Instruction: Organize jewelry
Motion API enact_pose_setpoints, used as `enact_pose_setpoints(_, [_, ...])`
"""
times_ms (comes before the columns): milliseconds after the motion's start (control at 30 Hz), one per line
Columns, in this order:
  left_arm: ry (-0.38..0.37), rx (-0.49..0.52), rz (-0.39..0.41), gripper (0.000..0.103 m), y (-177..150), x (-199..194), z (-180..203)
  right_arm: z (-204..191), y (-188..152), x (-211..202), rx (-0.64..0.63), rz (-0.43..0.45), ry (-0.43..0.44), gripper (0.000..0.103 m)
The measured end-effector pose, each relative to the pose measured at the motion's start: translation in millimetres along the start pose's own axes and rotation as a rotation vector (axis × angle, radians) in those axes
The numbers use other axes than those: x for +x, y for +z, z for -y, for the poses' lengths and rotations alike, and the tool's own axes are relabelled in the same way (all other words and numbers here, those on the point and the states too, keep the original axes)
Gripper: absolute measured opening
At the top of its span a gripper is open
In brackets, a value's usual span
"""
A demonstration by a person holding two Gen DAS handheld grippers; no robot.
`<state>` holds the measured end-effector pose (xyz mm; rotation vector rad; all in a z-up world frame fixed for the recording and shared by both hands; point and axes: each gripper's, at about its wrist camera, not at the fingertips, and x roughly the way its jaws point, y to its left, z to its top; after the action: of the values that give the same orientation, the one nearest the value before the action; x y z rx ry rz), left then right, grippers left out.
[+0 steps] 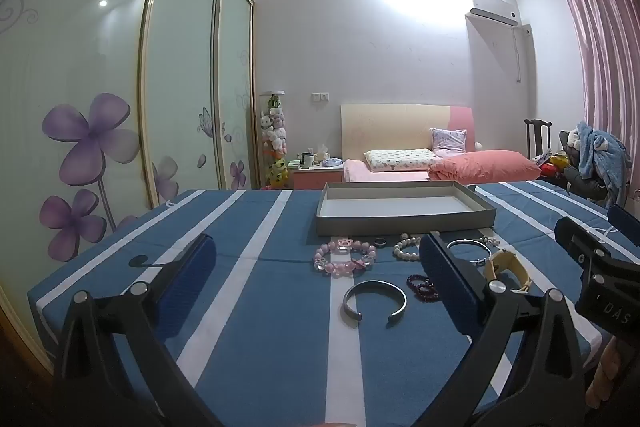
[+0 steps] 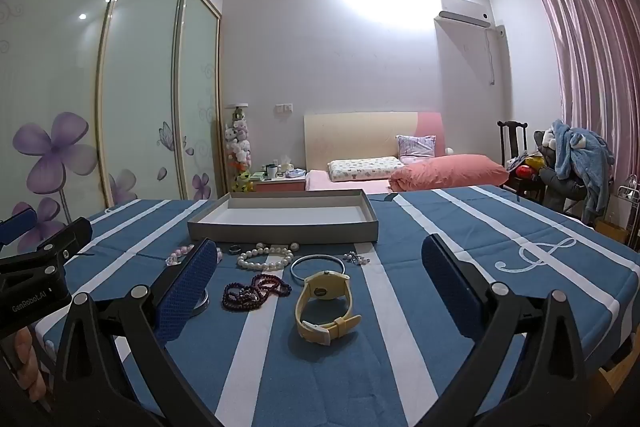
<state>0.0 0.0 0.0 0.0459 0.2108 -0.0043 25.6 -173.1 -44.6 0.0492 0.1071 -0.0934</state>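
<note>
A shallow grey tray (image 1: 404, 221) (image 2: 280, 229) lies empty on the blue striped tablecloth. In front of it lie a pink bead bracelet (image 1: 345, 258), a pearl bracelet (image 2: 264, 258), a thin silver bangle (image 2: 317, 265), a dark ring (image 2: 235, 249), a dark red bead bracelet (image 2: 254, 291), a grey open cuff (image 1: 375, 301) and a yellow watch (image 2: 325, 301). My left gripper (image 1: 316, 267) is open and empty above the cloth, the cuff between its fingers. My right gripper (image 2: 320, 275) is open and empty, the watch between its fingers.
The table (image 2: 500, 227) stands in a bedroom. A bed (image 1: 420, 163) lies beyond its far edge, a sliding wardrobe (image 1: 120, 107) on the left, a chair with clothes (image 2: 576, 163) on the right. The right gripper's body shows at the left wrist view's right edge (image 1: 600, 267).
</note>
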Motion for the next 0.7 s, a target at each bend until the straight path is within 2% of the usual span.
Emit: enact_pose_setpoints(700, [-0.001, -0.004, -0.004, 0.099, 0.0, 0.2, 0.0, 0.5, -0.6, 0.6, 0.002, -0.003, 0.0, 0.101])
